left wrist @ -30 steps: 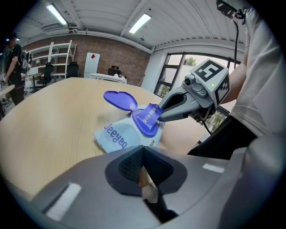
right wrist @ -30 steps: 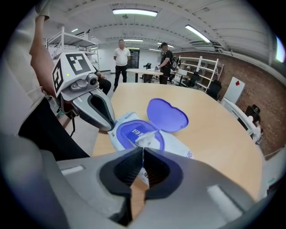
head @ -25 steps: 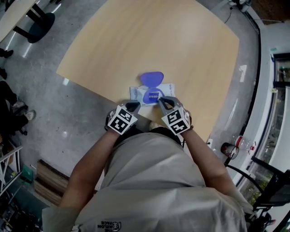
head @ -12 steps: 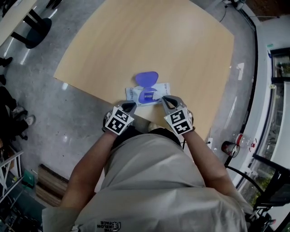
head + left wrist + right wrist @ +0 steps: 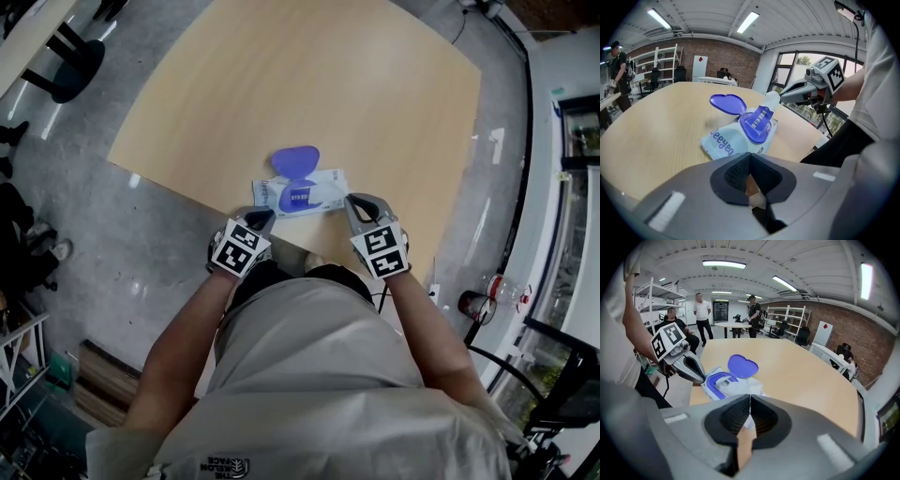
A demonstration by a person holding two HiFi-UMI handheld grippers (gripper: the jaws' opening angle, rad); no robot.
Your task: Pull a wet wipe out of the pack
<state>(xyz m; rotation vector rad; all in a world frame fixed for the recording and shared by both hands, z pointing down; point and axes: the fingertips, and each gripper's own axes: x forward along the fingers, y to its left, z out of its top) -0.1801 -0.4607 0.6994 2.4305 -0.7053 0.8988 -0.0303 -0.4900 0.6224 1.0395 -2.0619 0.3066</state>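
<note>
The pack (image 5: 323,186) lies flat on the table (image 5: 375,103) near its lower edge, at the centre of the head view, with its purple lid (image 5: 295,159) flipped open toward the top of the frame. A white wipe (image 5: 740,386) rises crumpled out of the opening. In the right gripper view it runs from the centre up to the right gripper (image 5: 749,399), whose jaws are closed on its free end. In the left gripper view the same white tip (image 5: 771,99) shows at that gripper's nose, right of centre.

The left gripper (image 5: 262,218) sits just below the pack's left end. Its jaws are pressed together with nothing between them, and they look clear of the pack.

By my reading the pull is under way: the wipe is pinched but not yet free. The next move calls for drawing the right gripper up and away from the opening. The light pack may lift with the wipe, so the left gripper would do well to press it down.

The pack's pale blue face carries large white letters, seen at an angle and partly cut off; I cannot read them surely. The purple label (image 5: 758,123) beside the opening bears small white print, too small to read.
</note>
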